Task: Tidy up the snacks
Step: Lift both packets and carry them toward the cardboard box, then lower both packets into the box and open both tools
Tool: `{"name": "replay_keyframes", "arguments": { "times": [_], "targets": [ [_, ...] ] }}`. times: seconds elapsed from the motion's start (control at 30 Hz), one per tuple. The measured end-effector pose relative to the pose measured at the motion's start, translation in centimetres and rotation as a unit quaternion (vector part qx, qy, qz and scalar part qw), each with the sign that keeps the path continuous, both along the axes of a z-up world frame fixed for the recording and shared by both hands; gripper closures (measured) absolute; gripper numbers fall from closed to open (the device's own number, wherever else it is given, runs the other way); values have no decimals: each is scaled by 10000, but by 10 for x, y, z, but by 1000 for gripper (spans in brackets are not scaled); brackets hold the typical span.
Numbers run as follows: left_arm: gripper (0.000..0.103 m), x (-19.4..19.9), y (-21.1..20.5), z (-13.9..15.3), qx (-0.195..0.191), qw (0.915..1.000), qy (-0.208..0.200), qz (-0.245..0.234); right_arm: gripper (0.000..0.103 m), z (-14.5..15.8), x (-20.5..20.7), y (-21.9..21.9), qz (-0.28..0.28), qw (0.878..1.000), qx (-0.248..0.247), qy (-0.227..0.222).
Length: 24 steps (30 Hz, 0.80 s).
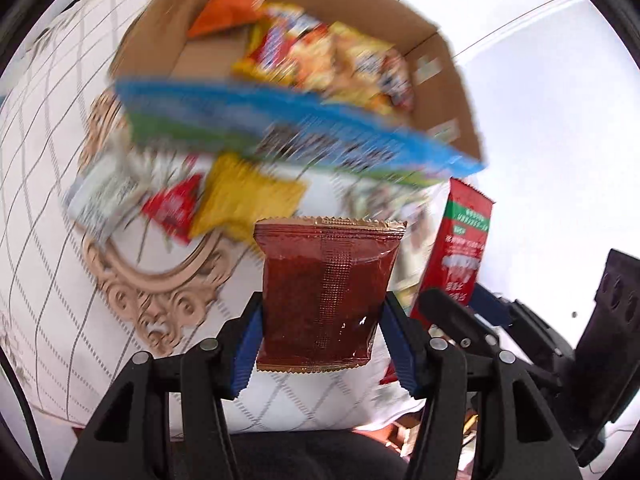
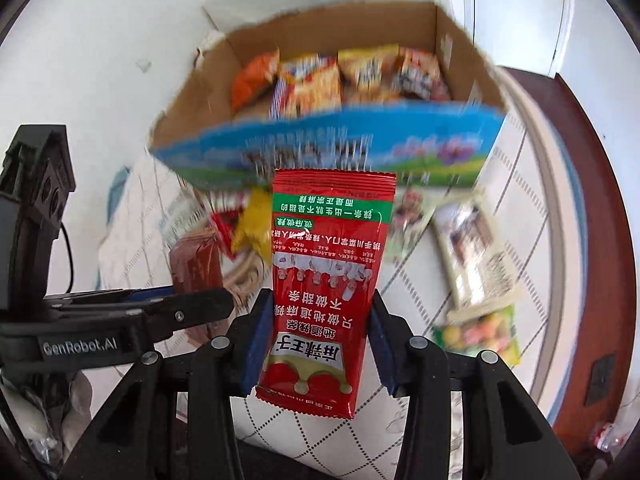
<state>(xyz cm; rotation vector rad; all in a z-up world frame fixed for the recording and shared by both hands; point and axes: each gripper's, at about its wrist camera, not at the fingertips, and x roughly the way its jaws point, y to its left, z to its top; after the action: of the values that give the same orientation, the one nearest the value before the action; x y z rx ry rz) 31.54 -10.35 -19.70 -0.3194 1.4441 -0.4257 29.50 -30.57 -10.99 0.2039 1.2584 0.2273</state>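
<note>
Surface: a white cloth (image 1: 52,216) with a thin dark diamond grid and tan scroll ornaments covers the tabletop. In the right wrist view the tabletop's curved edge shows a dark red-brown wooden rim (image 2: 600,240) on the right. Beyond it, white wall and pale door panels (image 2: 516,8). Background blurred in both views.

Cardboard box (image 1: 452,80), open top, stands on the cloth at the far side; its near face is printed blue with a green band. Inside it lie several snack bags, orange, yellow and red; details smeared.

Loose on the cloth before the box: a yellow bag (image 1: 244,200), a small red packet (image 1: 174,208) touching its left side, a pale packet (image 1: 100,200) further left. In the right wrist view, pale long packets (image 2: 472,248) and a green candy bag (image 2: 480,332) lie to the right, near the rim.

Left gripper (image 1: 322,320): blue-padded fingers clamped on the sides of a translucent dark red sachet (image 1: 326,292), held upright above the cloth, short of the box.

Right gripper (image 2: 316,340): clamped on a bright red pouch (image 2: 324,292) with green band and inverted Chinese print, also upright, in front of the box's blue face.

The two grippers sit side by side, close.
</note>
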Motion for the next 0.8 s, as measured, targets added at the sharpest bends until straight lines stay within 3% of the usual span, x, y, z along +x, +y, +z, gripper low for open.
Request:
{"name": "replay_keyframes", "arguments": {
  "times": [0.1,0.27,0.33,0.57,0.8],
  "targets": [
    [49,32,-14,25,-120,9996,-241,-58,55,38,19,-23,-53,9995,75,-286],
    [49,93,-22,43,-54,9993,-354,-142,55,61,73,-32,-126,9978,-84,-646],
    [49,120,-26,36,96,9992,-358,-153,55,65,97,-42,-129,9976,-154,-666],
    [49,195,-41,-14,285,9981,525,-132,55,30,180,-47,-61,9988,-384,-291],
    [49,222,-44,-44,339,9946,984,-46,55,-30,230,-36,236,9975,-618,268]
  ]
}}
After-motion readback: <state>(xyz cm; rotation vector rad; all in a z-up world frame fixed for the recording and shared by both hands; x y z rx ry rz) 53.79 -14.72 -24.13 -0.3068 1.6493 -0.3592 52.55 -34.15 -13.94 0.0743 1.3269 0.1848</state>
